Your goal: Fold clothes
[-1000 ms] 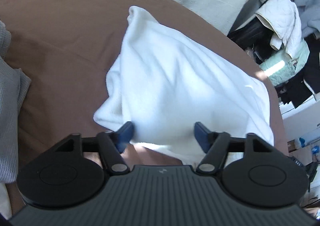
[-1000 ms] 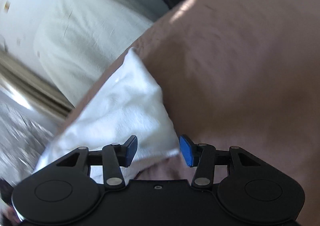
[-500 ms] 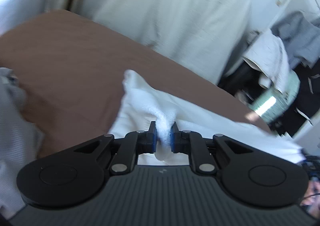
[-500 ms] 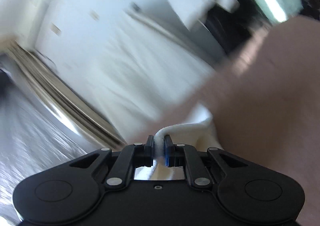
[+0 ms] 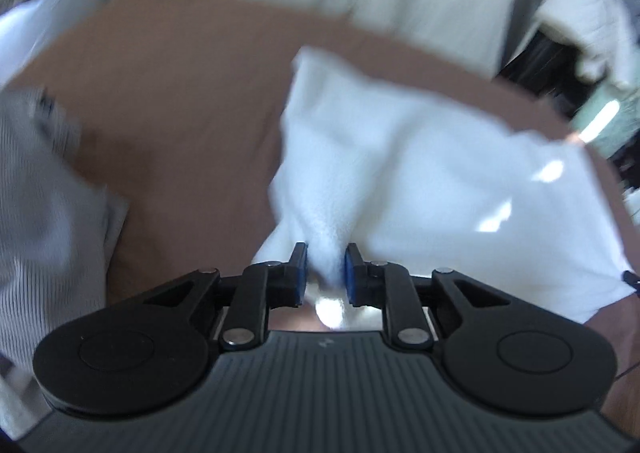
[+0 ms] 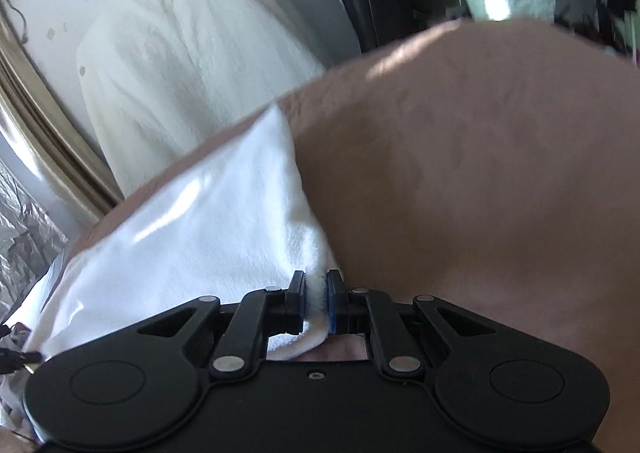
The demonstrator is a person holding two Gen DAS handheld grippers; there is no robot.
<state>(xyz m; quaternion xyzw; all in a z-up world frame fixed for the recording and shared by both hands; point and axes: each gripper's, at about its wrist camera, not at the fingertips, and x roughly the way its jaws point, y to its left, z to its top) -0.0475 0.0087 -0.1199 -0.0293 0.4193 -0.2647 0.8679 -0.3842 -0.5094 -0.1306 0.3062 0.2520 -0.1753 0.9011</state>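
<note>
Both tongs are on the white cloth (image 5: 420, 173), so the step in hand looks like lift-and-carry for a fold. Left gripper (image 5: 325, 267): a bunched ridge of the cloth sits between the blue pads (image 5: 300, 273), jaws easing slightly apart but fabric fills the gap, so grip reads as held. Right gripper (image 6: 316, 301): pinched tight on a thin edge of the same cloth (image 6: 208, 229), hem curling out under the jaws. Cloth lies on the brown bed cover (image 5: 180, 93), centre to right of the left view, lower left of the right view, far corner pointing to the top of frame. Grey ribbed garment (image 5: 36, 213) sits at the left edge, apart from it. Left view is motion-blurred. Next move, my read: carry both held points together over toward the far edge, keep tension even, lay flat, then let go. Risk: left grip slips if it loosens more.
</note>
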